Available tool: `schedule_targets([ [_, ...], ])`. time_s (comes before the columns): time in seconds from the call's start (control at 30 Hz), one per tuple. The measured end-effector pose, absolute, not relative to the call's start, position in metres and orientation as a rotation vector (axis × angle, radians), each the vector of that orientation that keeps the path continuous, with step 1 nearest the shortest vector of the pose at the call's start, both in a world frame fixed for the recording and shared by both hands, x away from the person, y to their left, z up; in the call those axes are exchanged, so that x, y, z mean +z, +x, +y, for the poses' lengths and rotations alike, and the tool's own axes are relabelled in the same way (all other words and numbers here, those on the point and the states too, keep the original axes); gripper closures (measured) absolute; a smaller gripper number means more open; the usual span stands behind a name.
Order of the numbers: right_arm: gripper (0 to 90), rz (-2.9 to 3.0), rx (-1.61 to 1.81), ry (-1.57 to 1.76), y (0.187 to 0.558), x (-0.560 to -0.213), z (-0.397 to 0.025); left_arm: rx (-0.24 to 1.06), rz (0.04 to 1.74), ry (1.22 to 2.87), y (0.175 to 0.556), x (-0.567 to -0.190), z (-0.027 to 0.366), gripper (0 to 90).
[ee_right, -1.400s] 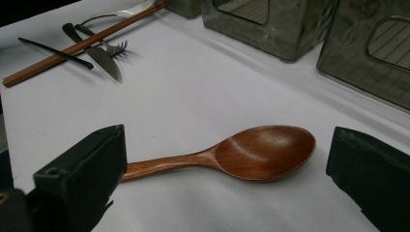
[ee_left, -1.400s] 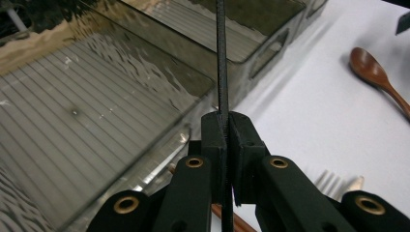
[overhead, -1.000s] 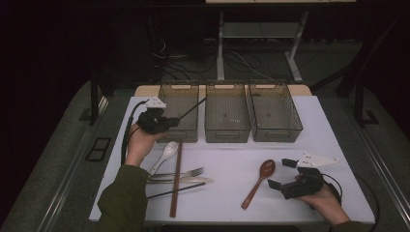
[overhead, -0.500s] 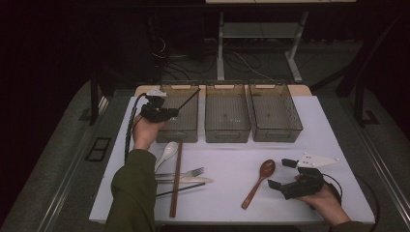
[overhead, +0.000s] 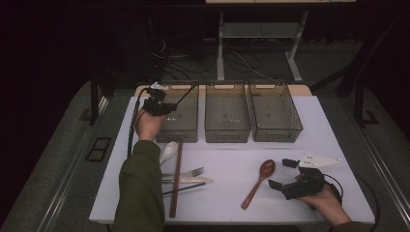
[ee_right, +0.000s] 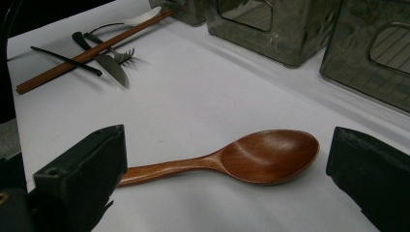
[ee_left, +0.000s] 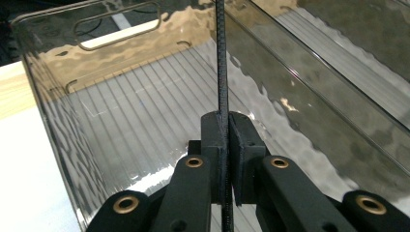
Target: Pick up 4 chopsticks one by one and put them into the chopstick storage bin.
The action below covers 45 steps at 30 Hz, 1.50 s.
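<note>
My left gripper [overhead: 161,108] hovers at the near left corner of the left smoky bin [overhead: 180,134], shut on a thin black chopstick [overhead: 186,95] that slants up and right over the bin. In the left gripper view the jaws [ee_left: 226,131] clamp the chopstick [ee_left: 222,67] above the bin's ribbed floor [ee_left: 145,116]. My right gripper [overhead: 283,173] rests open on the table at the front right. A brown wooden spoon [overhead: 260,182] lies just left of it. In the right gripper view the spoon [ee_right: 261,155] lies between the spread jaws [ee_right: 232,169], untouched.
The middle bin [overhead: 227,130] and right bin [overhead: 275,133] stand beside the left one. At the front left lie a white spoon [overhead: 168,151], a brown chopstick [overhead: 176,179], a fork [overhead: 188,172], a knife [overhead: 191,180] and another black chopstick [overhead: 186,188].
My left gripper has carried the black chopstick farther from me, up to the left bin's near corner. The right gripper and the wooden spoon have stayed put.
</note>
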State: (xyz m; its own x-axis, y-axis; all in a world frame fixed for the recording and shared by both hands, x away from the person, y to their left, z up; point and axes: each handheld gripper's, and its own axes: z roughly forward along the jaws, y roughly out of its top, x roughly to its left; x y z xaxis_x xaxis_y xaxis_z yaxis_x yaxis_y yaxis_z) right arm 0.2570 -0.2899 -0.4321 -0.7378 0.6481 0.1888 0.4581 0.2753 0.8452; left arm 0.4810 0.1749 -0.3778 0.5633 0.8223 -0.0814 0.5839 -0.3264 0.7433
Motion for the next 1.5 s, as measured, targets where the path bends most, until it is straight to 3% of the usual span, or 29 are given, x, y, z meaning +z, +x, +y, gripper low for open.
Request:
schedule_targets([
  [0.43,1.0,2.347,1.458,1.03,0.257,-0.432,-0.29,0.443,1.136,2.086,0.484,-0.386,0.167,84.5],
  [0.57,1.0,2.349,1.457,1.029,0.257,-0.432,-0.29,0.458,1.158,2.071,0.484,-0.386,0.167,72.3],
  [0.8,1.0,2.35,1.458,1.027,0.257,-0.432,-0.29,0.46,1.14,2.086,0.483,-0.386,0.166,65.2],
  [1.23,1.0,2.348,1.451,1.026,0.257,-0.432,-0.29,0.383,1.038,2.129,0.467,-0.376,0.167,43.8],
  [1.5,1.0,2.348,1.447,1.029,0.258,-0.432,-0.29,0.342,0.937,2.15,0.446,-0.368,0.172,37.0],
])
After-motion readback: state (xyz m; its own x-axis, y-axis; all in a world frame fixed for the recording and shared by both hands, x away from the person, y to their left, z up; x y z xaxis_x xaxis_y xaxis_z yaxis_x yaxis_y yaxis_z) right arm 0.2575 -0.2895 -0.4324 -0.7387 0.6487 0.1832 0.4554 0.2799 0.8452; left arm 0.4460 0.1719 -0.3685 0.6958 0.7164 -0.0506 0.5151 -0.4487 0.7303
